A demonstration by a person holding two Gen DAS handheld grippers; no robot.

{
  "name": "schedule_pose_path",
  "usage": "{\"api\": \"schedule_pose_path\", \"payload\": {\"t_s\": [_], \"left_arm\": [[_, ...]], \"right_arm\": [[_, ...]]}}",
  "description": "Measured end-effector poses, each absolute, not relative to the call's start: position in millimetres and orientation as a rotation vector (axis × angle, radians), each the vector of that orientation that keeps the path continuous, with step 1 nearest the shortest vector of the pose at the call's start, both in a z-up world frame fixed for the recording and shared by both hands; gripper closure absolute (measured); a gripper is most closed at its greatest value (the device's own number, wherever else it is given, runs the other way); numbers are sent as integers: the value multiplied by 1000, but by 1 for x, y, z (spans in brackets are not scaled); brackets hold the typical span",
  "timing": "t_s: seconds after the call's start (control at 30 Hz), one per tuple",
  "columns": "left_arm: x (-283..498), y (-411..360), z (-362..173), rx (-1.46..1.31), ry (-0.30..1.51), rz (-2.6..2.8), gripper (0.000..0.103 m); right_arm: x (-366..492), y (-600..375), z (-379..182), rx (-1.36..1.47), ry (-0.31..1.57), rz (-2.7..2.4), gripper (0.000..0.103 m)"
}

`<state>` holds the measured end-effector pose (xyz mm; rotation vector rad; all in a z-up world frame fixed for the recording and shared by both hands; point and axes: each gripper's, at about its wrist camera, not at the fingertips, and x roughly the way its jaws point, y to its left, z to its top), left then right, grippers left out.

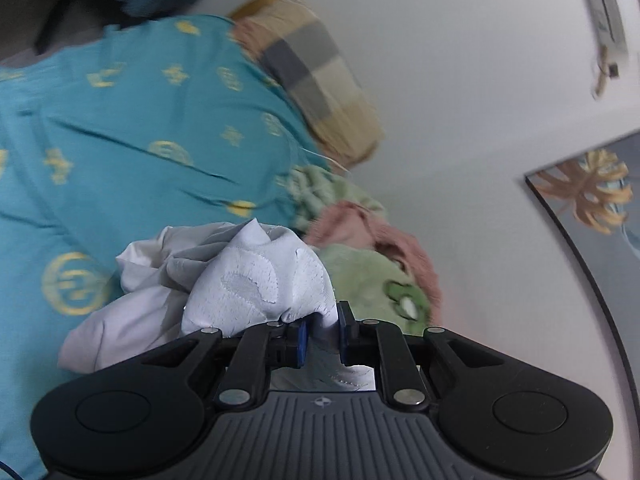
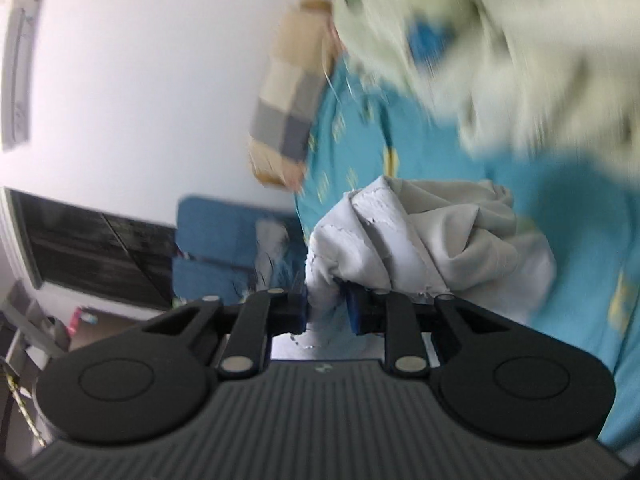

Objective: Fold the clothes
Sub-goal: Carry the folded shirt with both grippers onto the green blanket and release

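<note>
A white and pale grey garment (image 1: 224,276) hangs bunched in front of my left gripper (image 1: 322,334), whose blue pads are shut on a fold of its lace-textured cloth. In the right wrist view the same garment (image 2: 420,240) is crumpled above a teal bedspread, and my right gripper (image 2: 328,308) is shut on another bunch of its white cloth. Both grippers hold the garment up off the bed.
The teal bedspread (image 1: 120,128) has gold emblems. A checked pillow (image 1: 316,76) lies by the white wall. Green and pink fluffy clothes (image 1: 360,248) are piled beside it; a pale green blurred garment (image 2: 500,52) fills the upper right. A blue chair (image 2: 216,248) stands beyond the bed.
</note>
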<state>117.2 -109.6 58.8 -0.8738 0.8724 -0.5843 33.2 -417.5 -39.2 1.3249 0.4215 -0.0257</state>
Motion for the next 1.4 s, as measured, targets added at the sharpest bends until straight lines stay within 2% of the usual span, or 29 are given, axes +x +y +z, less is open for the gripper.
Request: {"api": "schedule_pose_path", "payload": {"t_s": [0.3,0.4,0.47,0.67,0.77,0.9,1.0,1.07,1.1,1.13,1.17,1.2,1.23,1.3,1.4], "left_arm": [[175,-309,156,-916,779,-882,88],[176,-360,159,-876,732,-969,88],[170,-383,140,-804,712,-1003,87],[154,-405,32,-569,899,-1005,87],[145,-398,0,-482,921,-996,87],[137,-398,-15,-398,906,-992,86],[133,-399,0,-326,872,-976,70],[130,-395,12,-259,849,-982,47],[124,-393,19,-223,835,-981,43],[116,-389,26,-187,817,-973,32],[106,-384,34,-155,788,-958,15],[95,-378,44,-123,747,-942,9],[84,-371,55,-94,707,-930,3],[67,-359,77,-55,654,-937,0],[38,-338,112,-9,592,-948,0]], "right_arm": [[43,-574,91,1109,144,-68,81],[33,-601,110,988,83,-113,81],[26,-618,121,910,50,-144,81],[7,-626,42,867,293,-283,81],[-2,-619,-7,898,424,-317,81],[-11,-611,-30,869,433,-330,81],[-8,-617,-23,867,426,-351,80],[-12,-614,-15,861,446,-365,79],[-16,-611,-10,854,459,-370,77],[-21,-609,-6,845,469,-377,74],[-28,-605,-1,833,475,-388,72],[-34,-601,4,814,472,-396,59],[-40,-597,10,795,469,-405,40],[-54,-588,24,751,446,-419,24],[-73,-568,52,669,420,-414,24]]}}
